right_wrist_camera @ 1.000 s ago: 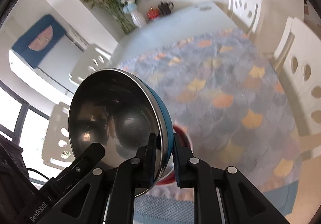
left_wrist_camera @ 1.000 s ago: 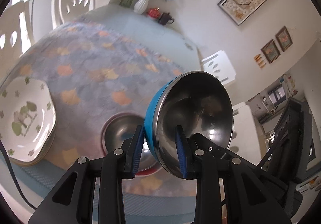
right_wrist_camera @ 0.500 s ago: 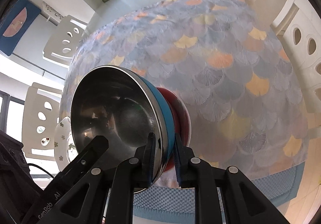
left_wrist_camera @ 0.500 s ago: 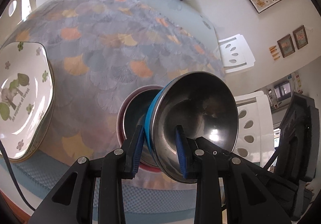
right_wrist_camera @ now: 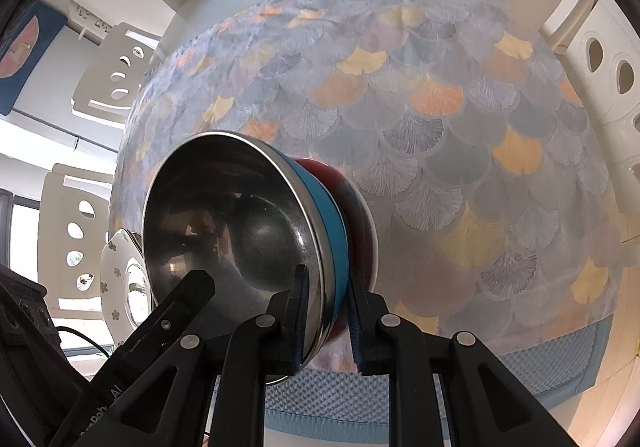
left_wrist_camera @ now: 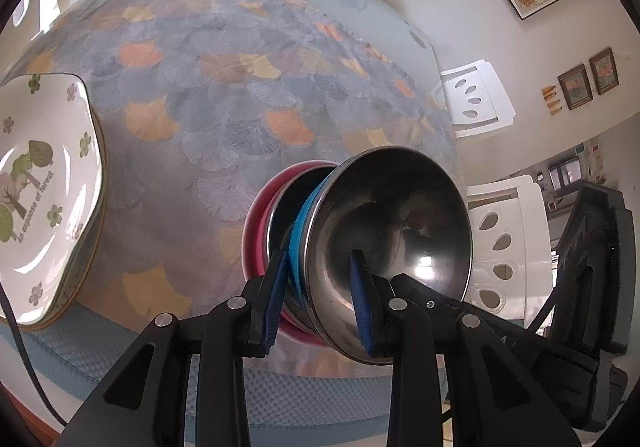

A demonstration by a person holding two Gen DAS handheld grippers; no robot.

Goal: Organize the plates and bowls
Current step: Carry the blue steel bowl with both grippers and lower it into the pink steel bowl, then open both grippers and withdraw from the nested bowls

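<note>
Blue bowl now lower, tilted into red bowl; left gripper and right gripper both clamp its rim. Two bowls; plate stack beside.

L wrist: close, facing right | R wrist: facing left; share bowl

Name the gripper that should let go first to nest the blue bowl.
Neither clearly: left gripper and right gripper both clamp the blue bowl's rim, tilted into the red bowl. Probably release together once it levels.
</note>
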